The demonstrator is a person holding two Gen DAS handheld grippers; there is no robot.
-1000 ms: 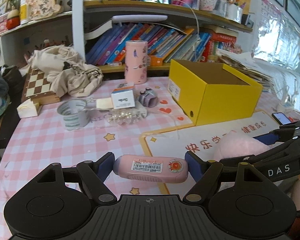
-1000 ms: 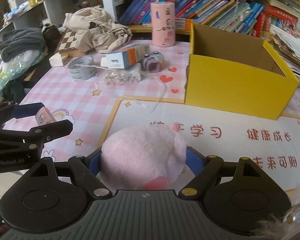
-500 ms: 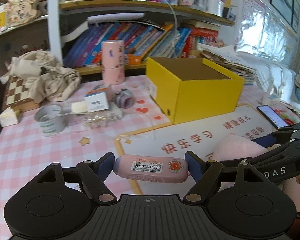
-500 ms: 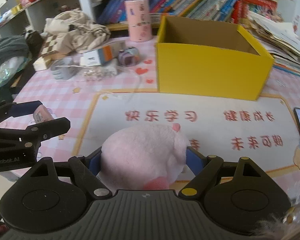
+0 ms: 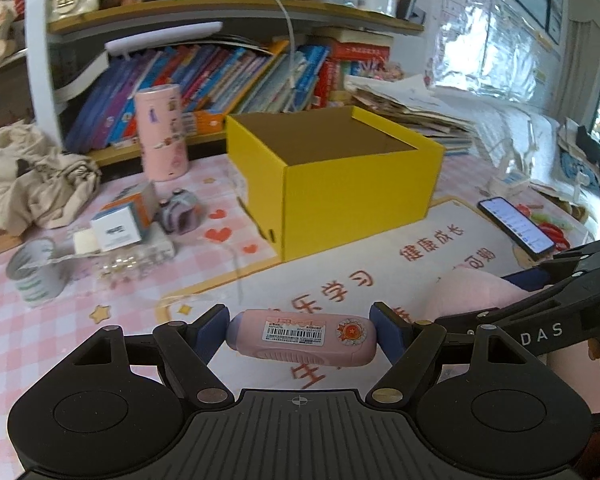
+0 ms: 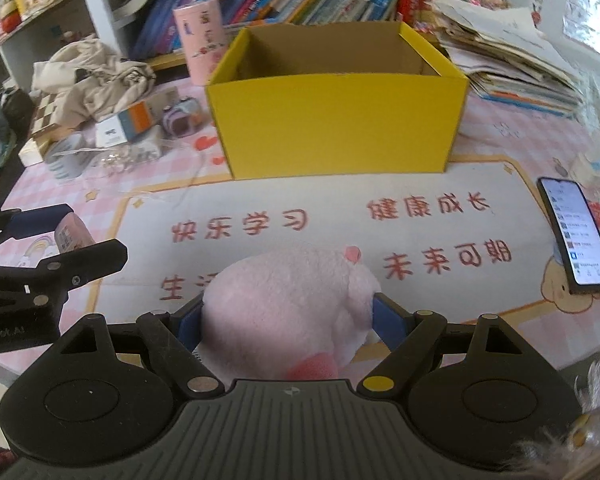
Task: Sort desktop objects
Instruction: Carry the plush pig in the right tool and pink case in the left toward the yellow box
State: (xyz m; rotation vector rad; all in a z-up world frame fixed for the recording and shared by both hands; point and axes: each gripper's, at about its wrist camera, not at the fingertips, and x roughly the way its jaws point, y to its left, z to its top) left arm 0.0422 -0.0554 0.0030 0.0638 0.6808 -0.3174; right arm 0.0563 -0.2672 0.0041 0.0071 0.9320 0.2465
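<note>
- Left wrist view: the pink case (image 5: 302, 338) lies crosswise, its long axis running from finger to finger, the left gripper (image 5: 300, 336) pinching it by its ends above the worktop (image 5: 60, 320).
- The right gripper (image 6: 288, 320) squeezes the pink plush toy (image 6: 284, 308).
- The yellow box (image 6: 336, 128) ahead looks empty; nothing appears sorted yet.
- A tape roll (image 5: 34, 272), small cartons and a phone (image 6: 574, 236) remain out.

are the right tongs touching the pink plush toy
Touching: in the right wrist view both blue pads of the right tongs press into the sides of the pink plush toy.
</note>
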